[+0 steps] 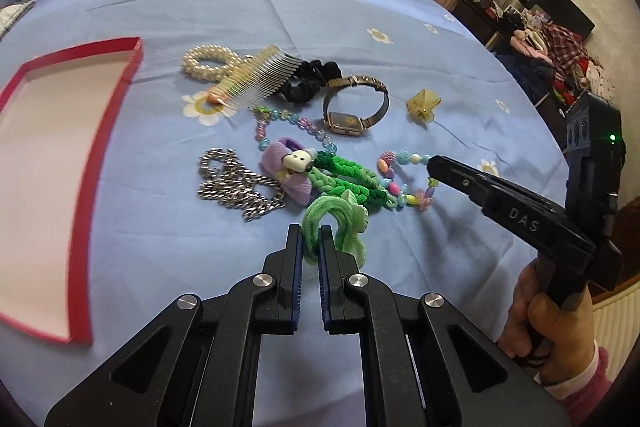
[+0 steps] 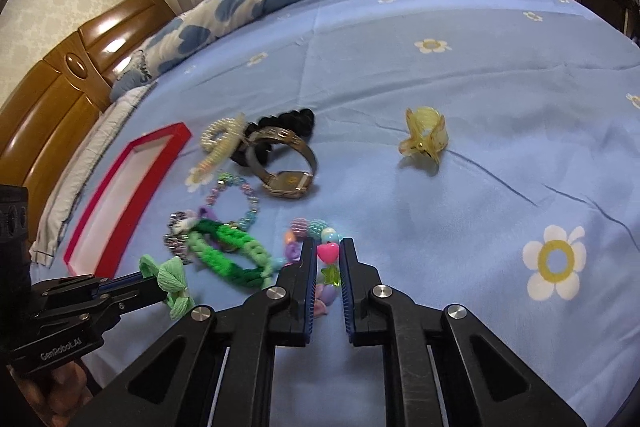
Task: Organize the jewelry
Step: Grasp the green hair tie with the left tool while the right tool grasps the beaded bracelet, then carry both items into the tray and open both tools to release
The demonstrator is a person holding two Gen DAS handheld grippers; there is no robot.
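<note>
A heap of jewelry lies on the blue bed sheet. In the left wrist view my left gripper [image 1: 310,233] is shut on a light green hair tie [image 1: 348,223] at the heap's near edge. The right wrist view shows the same left gripper [image 2: 140,281] holding that light green hair tie [image 2: 172,279]. My right gripper [image 2: 327,247] is shut on a colourful bead bracelet [image 2: 329,254], with a pink heart bead between the pads. From the left wrist view, the right gripper [image 1: 434,165] has its tips at that bead bracelet [image 1: 394,187]. A red-rimmed box [image 1: 132,63] sits open at the left.
Also in the heap are a pearl bracelet [image 1: 208,61], a comb [image 1: 260,75], a black scrunchie [image 1: 312,83], a watch [image 1: 352,115], a silver chain [image 1: 236,183], a purple bow [image 1: 288,171] and a green braided band [image 1: 348,183]. A yellow claw clip [image 1: 422,105] lies apart.
</note>
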